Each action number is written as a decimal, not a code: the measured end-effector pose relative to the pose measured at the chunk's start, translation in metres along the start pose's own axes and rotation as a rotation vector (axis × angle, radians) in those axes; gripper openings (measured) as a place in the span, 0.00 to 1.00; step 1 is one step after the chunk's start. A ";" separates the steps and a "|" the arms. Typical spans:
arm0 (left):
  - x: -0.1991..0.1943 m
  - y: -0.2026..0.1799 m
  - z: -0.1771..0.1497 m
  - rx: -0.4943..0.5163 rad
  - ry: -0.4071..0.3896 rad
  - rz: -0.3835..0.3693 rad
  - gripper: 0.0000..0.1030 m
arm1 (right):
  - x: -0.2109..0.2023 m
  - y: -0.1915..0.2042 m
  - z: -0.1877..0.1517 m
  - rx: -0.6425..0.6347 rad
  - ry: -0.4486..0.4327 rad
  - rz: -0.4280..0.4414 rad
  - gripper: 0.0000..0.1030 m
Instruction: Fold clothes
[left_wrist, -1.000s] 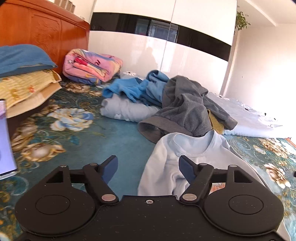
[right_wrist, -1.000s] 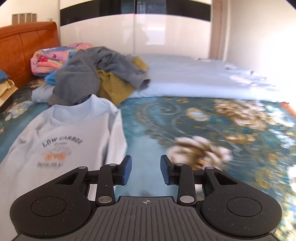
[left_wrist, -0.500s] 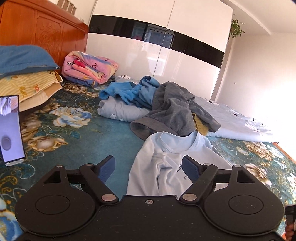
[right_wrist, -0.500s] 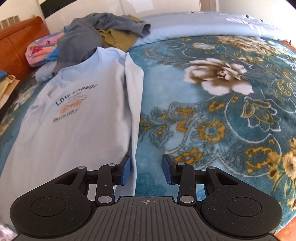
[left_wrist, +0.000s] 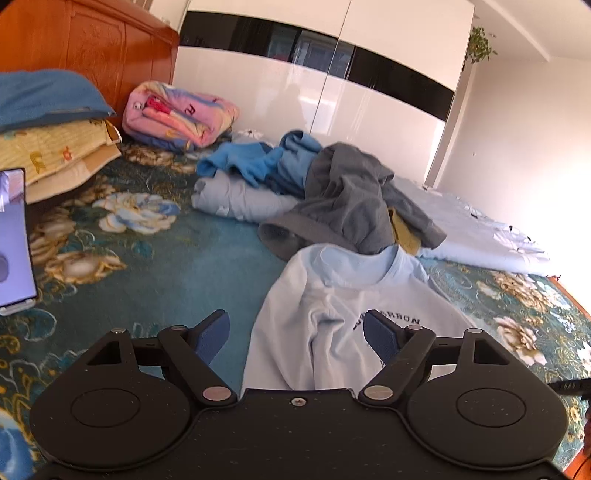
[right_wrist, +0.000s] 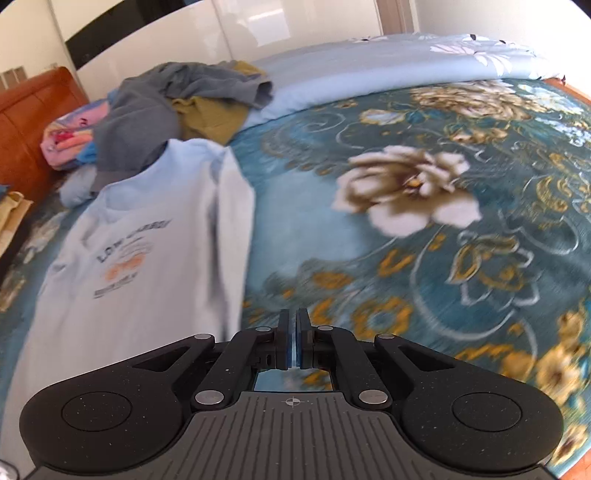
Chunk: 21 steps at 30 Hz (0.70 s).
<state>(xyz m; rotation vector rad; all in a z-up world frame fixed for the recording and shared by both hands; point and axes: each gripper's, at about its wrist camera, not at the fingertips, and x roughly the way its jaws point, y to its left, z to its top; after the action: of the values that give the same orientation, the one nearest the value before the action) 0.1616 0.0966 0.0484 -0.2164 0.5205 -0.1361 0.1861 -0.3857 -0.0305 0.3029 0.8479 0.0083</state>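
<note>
- Sweatshirt (left_wrist: 354, 328), pale blue with a dark printed slogan on the chest, lies face up on the bed (right_wrist: 369, 258), its collar against a heap of unfolded clothes (left_wrist: 347, 199) at the far end.
- Its right sleeve (right_wrist: 236, 229) is laid in along the body; in the left view a ridge of cloth runs down the near side of the chest.
- Left tool (left_wrist: 295, 336) hovers over the near part of the sweatshirt with its jaws wide apart, holding nothing.
- Right tool (right_wrist: 293, 339) has its jaws pressed together just beside the sleeve edge; whether any cloth is pinched between them I cannot tell.
- Judging by this, a lengthwise fold of the sides is in hand; to do it well, grip edges only, keep the cloth taut between both tools, and lay the fold parallel to the side seam.
- Smooth the ridge flat before any crosswise fold, or the bulk may set crooked.
</note>
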 end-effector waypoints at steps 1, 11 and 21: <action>0.004 -0.001 0.000 0.001 0.006 0.001 0.76 | 0.001 -0.004 0.003 0.014 0.007 0.014 0.01; 0.039 -0.017 -0.001 0.020 0.055 -0.028 0.76 | 0.010 0.019 -0.018 0.004 0.058 0.154 0.09; 0.052 -0.018 -0.005 0.012 0.081 -0.018 0.77 | 0.010 0.017 -0.011 0.080 0.016 0.159 0.28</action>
<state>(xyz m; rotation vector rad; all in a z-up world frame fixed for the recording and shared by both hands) 0.2026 0.0691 0.0235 -0.2042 0.5981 -0.1657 0.1866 -0.3658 -0.0398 0.4457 0.8392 0.1252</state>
